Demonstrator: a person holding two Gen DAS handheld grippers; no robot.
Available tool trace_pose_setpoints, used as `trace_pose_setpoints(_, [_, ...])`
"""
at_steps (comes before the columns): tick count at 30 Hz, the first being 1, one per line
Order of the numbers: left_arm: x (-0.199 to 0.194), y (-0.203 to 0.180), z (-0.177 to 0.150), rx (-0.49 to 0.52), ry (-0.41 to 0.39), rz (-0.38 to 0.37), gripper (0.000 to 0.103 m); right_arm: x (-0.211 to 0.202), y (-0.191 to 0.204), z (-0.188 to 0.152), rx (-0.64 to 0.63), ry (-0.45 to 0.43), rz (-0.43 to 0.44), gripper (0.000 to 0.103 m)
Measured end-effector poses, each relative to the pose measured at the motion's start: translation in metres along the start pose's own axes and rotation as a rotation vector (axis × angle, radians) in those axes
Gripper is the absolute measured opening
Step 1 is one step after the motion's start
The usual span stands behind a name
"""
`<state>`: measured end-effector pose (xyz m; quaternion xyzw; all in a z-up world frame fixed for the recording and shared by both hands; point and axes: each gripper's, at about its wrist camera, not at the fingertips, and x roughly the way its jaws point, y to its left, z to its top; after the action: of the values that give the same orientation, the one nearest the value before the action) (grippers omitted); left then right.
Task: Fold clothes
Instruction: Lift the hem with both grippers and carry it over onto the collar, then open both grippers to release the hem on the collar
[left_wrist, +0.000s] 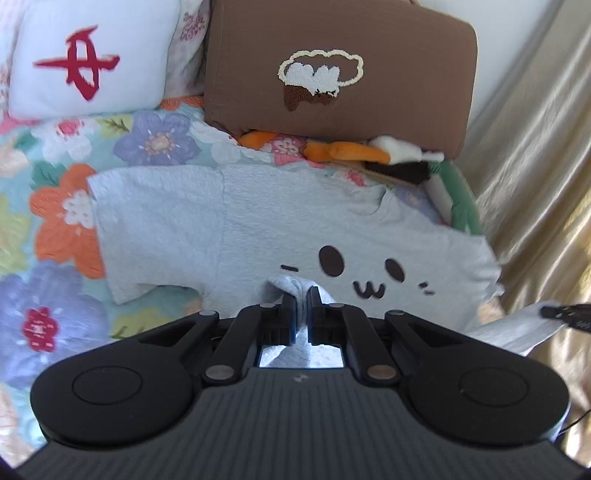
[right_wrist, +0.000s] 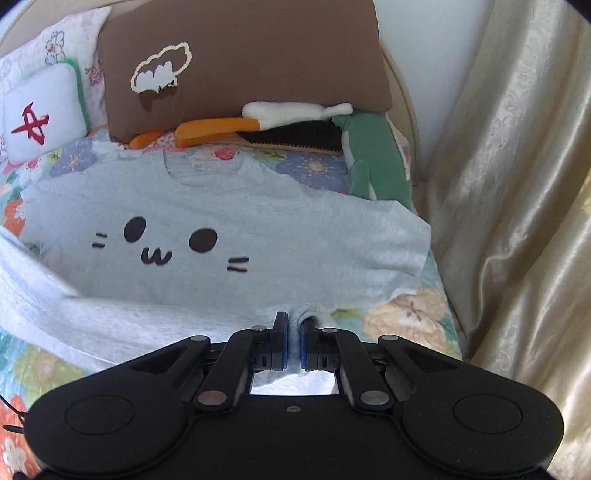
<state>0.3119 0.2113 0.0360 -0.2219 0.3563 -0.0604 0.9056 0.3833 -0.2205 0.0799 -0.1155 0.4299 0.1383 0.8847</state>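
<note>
A grey T-shirt (right_wrist: 258, 221) with a little cat face lies spread out on the flowery bedspread (left_wrist: 55, 221). Its neck end is far away, up by the big brown pillow (left_wrist: 332, 66). The bottom end is near, and that is the part being lifted.

The left gripper (left_wrist: 302, 295) is squeezed tight on a bunch of the grey cloth — you can see the fabric puffed up between its two fingers. The right gripper (right_wrist: 292, 321) is pinched shut on the bottom edge too, over on the right side. In the right view, the lifted cloth makes a long sloping fold on the left.

So I think this is the first big fold: the bottom of the shirt gets carried up over the cat face toward the neck.

Next, both hands need to go the same way together, far across the shirt, keeping the edge straight between them. Then they should lay it down near the collar and let go. If one hand goes ahead of the other, the fold could come out crooked — or the cloth could slip out.

A toy with an orange beak (right_wrist: 218, 129) and a green plush (right_wrist: 373, 158) lie just past the neck, so the edge should stop before them.
</note>
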Motion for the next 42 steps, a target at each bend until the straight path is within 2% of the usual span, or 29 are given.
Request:
trace_pose_setpoints(6, [0.032, 0.016, 0.001, 0.088, -0.043, 0.003, 0.005, 0.047, -0.032, 0.015, 0.185, -0.110, 0.101, 0.007])
trace_pose_setpoints(10, [0.064, 0.016, 0.033, 0.096, -0.051, -0.008, 0.005, 0.074, -0.052, 0.036, 0.229, -0.224, 0.140, 0.008])
trace_pose_setpoints(12, [0.081, 0.017, 0.052, 0.099, -0.045, -0.007, 0.005, 0.093, -0.059, 0.048, 0.229, -0.241, 0.138, 0.008])
trace_pose_setpoints(16, [0.109, 0.027, 0.082, 0.074, -0.040, -0.009, 0.005, 0.134, -0.072, 0.070, 0.238, -0.254, 0.142, 0.007])
trace_pose_setpoints(21, [0.145, 0.041, 0.102, 0.053, -0.027, -0.004, 0.005, 0.180, -0.081, 0.090, 0.292, -0.274, 0.147, 0.007])
trace_pose_setpoints(27, [0.178, 0.059, 0.114, -0.020, -0.050, 0.016, 0.005, 0.211, -0.084, 0.117, 0.303, -0.301, 0.164, 0.007])
trace_pose_setpoints(30, [0.190, 0.069, 0.117, -0.048, -0.045, 0.029, 0.005, 0.230, -0.083, 0.125, 0.303, -0.288, 0.154, 0.007])
trace_pose_setpoints(35, [0.212, 0.072, 0.117, -0.013, 0.010, 0.078, 0.006, 0.263, -0.068, 0.129, 0.245, -0.232, 0.095, 0.008])
trace_pose_setpoints(37, [0.216, 0.072, 0.117, -0.005, 0.017, 0.091, 0.008, 0.271, -0.067, 0.126, 0.277, -0.236, 0.089, 0.016])
trace_pose_setpoints(39, [0.215, 0.074, 0.117, -0.043, 0.007, 0.073, 0.010, 0.272, -0.070, 0.123, 0.342, -0.260, 0.108, 0.030])
trace_pose_setpoints(40, [0.213, 0.076, 0.117, -0.067, 0.000, 0.057, 0.012, 0.270, -0.070, 0.122, 0.360, -0.280, 0.117, 0.033])
trace_pose_setpoints(42, [0.207, 0.076, 0.115, -0.112, -0.022, 0.012, 0.031, 0.263, -0.069, 0.120, 0.399, -0.319, 0.130, 0.040])
